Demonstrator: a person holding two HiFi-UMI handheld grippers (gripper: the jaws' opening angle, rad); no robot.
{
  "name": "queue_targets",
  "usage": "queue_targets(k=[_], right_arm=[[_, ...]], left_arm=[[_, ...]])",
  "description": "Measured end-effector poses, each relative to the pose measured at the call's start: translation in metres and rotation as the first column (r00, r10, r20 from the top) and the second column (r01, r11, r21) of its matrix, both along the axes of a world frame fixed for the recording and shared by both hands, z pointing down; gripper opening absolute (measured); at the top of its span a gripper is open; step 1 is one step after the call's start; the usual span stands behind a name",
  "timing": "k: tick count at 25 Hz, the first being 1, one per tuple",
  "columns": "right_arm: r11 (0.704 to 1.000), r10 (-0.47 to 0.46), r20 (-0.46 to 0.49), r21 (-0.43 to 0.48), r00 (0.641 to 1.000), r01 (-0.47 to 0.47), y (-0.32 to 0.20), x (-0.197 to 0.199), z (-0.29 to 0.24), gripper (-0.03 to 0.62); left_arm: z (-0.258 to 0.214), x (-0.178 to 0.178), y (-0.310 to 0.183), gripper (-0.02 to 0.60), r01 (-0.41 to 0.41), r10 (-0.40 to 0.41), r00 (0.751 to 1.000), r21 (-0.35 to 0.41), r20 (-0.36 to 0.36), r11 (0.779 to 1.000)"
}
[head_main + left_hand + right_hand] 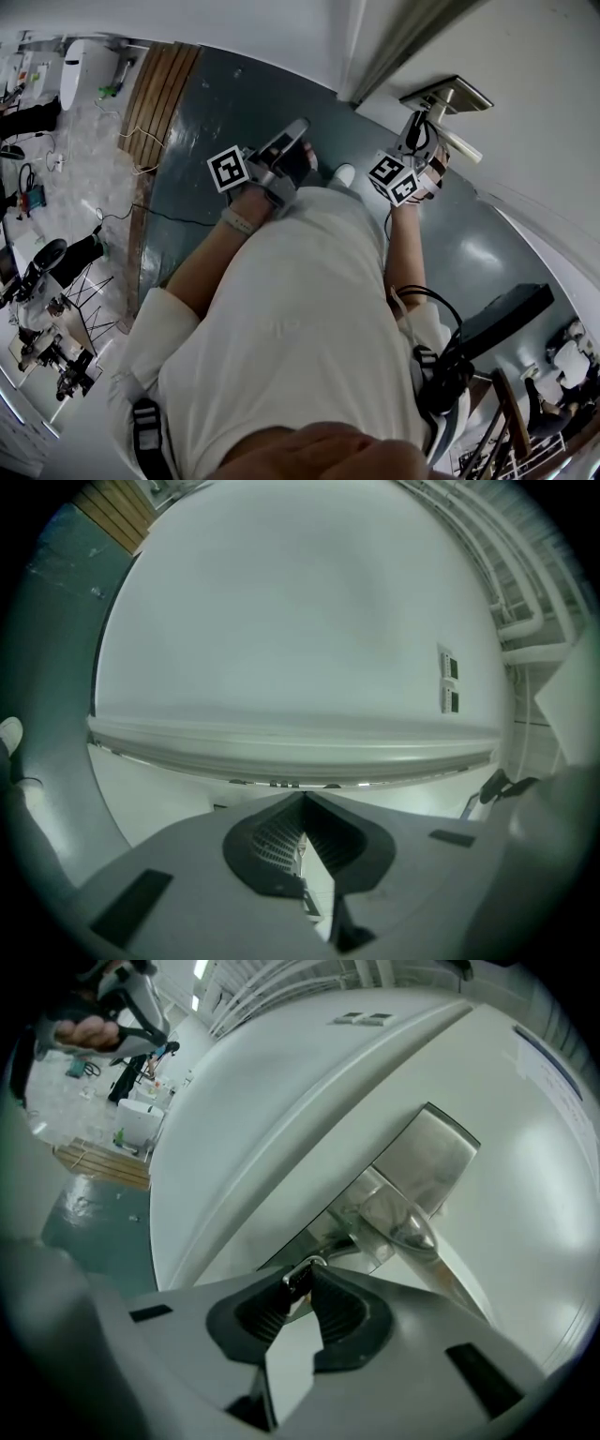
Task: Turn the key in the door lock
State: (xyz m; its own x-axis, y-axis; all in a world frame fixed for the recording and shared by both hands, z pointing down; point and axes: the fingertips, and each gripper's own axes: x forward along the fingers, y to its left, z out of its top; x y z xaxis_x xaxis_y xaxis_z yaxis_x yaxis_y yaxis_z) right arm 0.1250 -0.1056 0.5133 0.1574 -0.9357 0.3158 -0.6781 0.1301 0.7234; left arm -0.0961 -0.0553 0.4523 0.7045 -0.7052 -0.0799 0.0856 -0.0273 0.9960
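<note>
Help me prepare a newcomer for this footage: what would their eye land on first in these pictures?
First, the right gripper, whose jaw tips pinch a small metal key right beside the silver door handle on the white door. Next, the left gripper, jaws together and empty, off to the left of the handle in the head view.

We wear a white short-sleeved shirt (281,319) and a pale wristband (239,222) on the left wrist. Black straps (145,427) sit on our shoulders, and a black cable (433,298) loops by the right arm. Our left claw (302,801) and right claw (302,1274) are grey with black ribbed pads (272,841).
</note>
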Motion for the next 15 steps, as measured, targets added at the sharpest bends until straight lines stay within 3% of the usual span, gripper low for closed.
queue_targets(k=[7,15], right_arm=[[0.999,0.046,0.194,-0.032,0.98,-0.041,-0.0041,0.0008,0.0035,0.071],[0.996,0.075,0.403,-0.077,0.912,-0.047,-0.0052,0.0029,0.0095,0.072]], left_arm=[[0.0029,0.0048,-0.0013,0.008,-0.014,0.014,1.0,-0.003,-0.005,1.0],[0.0071,0.0095,-0.0025,0.008,-0.018,0.018,1.0,-0.009,-0.01,1.0]])
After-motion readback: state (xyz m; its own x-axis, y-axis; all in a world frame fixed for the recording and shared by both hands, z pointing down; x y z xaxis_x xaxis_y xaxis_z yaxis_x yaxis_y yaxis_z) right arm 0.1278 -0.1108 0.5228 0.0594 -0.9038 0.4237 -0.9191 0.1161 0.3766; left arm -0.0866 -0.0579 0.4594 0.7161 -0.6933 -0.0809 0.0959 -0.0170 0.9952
